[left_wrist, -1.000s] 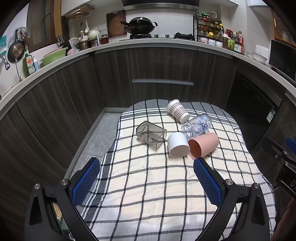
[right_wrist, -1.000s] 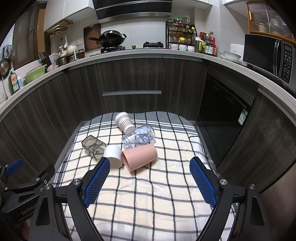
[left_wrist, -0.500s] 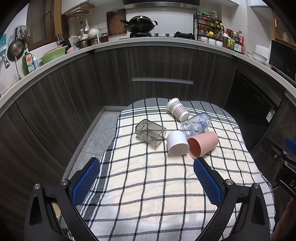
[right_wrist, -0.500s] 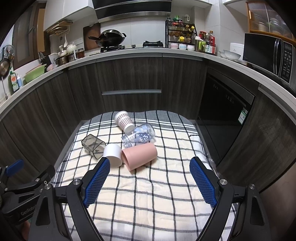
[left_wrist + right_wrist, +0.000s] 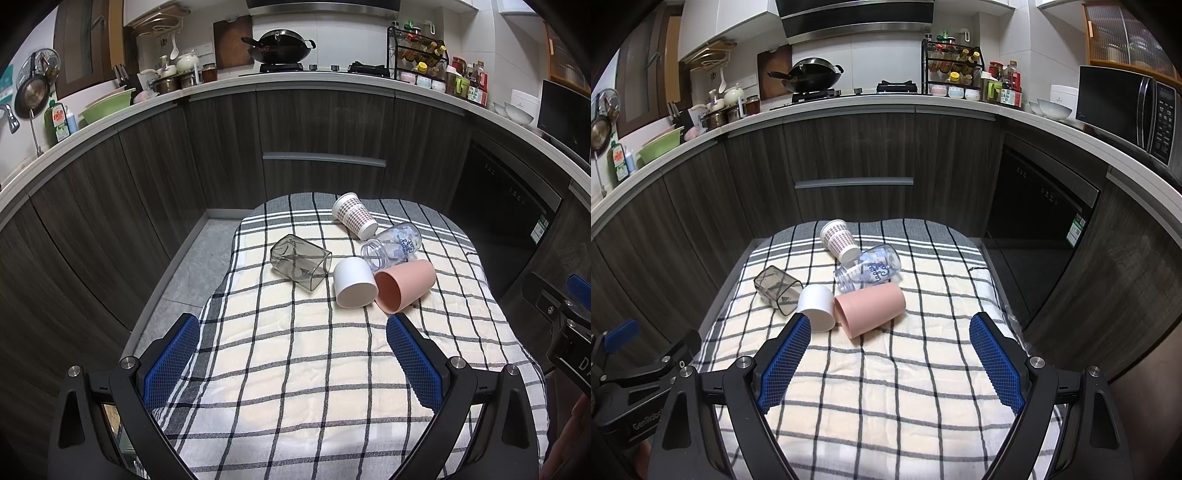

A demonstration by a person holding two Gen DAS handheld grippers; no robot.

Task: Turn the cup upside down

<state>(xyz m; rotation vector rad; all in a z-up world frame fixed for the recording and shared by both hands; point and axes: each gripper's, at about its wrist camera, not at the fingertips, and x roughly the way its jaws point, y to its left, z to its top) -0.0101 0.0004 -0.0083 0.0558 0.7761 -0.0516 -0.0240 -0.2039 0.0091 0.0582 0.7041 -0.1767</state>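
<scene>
Right wrist view: right gripper [image 5: 890,352] spread wide, empty, above near edge of checked cloth [image 5: 923,387]. Left gripper [image 5: 293,354] likewise agape, holding nothing. Pink cup [image 5: 870,310] on its side mid-cloth, touching white cup [image 5: 816,308]. Approach stage, probably; next, closing around pink cup, then upending.

I'm looking into a kitchen with dark wood-grain cabinets [image 5: 314,125] curving under a pale worktop [image 5: 960,101]. A wok [image 5: 279,50] sits on the hob below a steel range hood [image 5: 855,16]. I see a spice rack [image 5: 951,68], a microwave [image 5: 1126,110] on the right, a green basin [image 5: 107,107] on the left and grey floor [image 5: 199,254].
</scene>
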